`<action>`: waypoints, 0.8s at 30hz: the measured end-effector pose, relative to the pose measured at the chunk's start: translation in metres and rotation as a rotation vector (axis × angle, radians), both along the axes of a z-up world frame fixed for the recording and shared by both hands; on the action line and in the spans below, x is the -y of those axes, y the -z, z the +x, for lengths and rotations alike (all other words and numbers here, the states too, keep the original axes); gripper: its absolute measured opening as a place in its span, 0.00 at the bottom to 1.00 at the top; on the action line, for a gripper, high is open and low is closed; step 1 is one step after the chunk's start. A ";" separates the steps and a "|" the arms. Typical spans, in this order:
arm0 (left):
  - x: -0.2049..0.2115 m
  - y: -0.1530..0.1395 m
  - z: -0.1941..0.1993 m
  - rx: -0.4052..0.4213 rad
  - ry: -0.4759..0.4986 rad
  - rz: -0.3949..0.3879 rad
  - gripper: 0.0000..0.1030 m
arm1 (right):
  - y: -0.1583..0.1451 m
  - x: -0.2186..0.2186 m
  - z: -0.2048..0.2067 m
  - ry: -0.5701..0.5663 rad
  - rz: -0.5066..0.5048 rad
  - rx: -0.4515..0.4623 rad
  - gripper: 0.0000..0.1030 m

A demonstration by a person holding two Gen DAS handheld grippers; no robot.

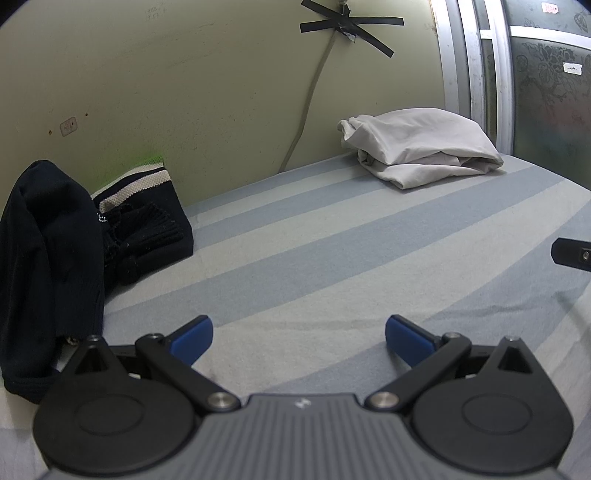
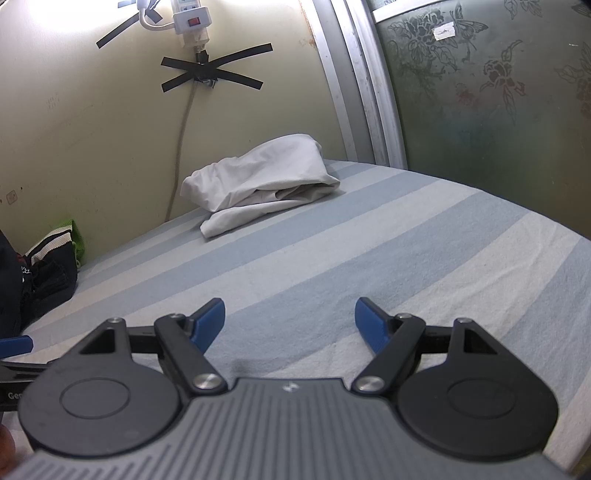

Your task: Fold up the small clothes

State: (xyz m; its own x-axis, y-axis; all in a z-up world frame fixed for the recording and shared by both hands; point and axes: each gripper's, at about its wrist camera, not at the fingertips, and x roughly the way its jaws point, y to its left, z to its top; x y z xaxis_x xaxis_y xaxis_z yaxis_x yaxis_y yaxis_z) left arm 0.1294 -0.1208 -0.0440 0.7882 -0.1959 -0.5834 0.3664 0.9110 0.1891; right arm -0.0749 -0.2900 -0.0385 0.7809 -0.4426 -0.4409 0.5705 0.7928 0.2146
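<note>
Striped bedsheet (image 1: 332,258) in pale blue and off-white bands covers the bed beneath both grippers, and neither one holds anything. The left gripper (image 1: 298,334) hovers low over the sheet with its blue-tipped fingers (image 1: 194,338) spread wide and only bare fabric between them. Just to its left, close enough to brush the gripper's outer housing, a dark navy garment (image 1: 48,266) stands bunched in a tall heap, and behind that, further ahead and to the left, a dark knitted piece with a cream band (image 1: 144,221) sits against the wall (image 1: 184,92). Well ahead and to the right of the left gripper, a white garment (image 1: 417,147) lies loosely folded near the far corner of the bed, beside a metal-framed panel of patterned glass (image 1: 546,92). The right gripper (image 2: 290,321) is likewise spread wide over the sheet (image 2: 369,240), its jaws empty. From it the white garment (image 2: 258,181) sits ahead and a little left, while the dark clothes (image 2: 40,280) lie far off to its left at the wall, with a scrap of green fabric (image 2: 75,234) behind them. A blue fingertip of the left gripper (image 2: 14,345) pokes in at the right gripper's left side. On the wall ahead, black tape (image 2: 210,70) crosses over a grey cable (image 2: 181,147) hanging from a power strip (image 2: 190,16).
</note>
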 end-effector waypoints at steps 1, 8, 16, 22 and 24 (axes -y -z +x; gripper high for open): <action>0.000 0.000 0.000 0.000 0.000 0.000 1.00 | 0.000 0.000 0.000 0.000 0.000 0.000 0.77; 0.000 0.000 0.000 0.001 0.001 0.001 1.00 | 0.000 -0.001 0.000 0.002 0.000 0.000 0.77; 0.000 0.000 0.000 0.003 0.005 0.004 1.00 | 0.000 0.000 0.000 0.001 0.000 0.001 0.77; -0.001 -0.001 0.000 0.006 0.008 0.007 1.00 | 0.000 -0.001 0.000 0.002 0.000 0.003 0.77; -0.001 -0.001 0.000 0.008 0.009 0.008 1.00 | 0.000 -0.001 0.000 0.002 0.000 0.004 0.77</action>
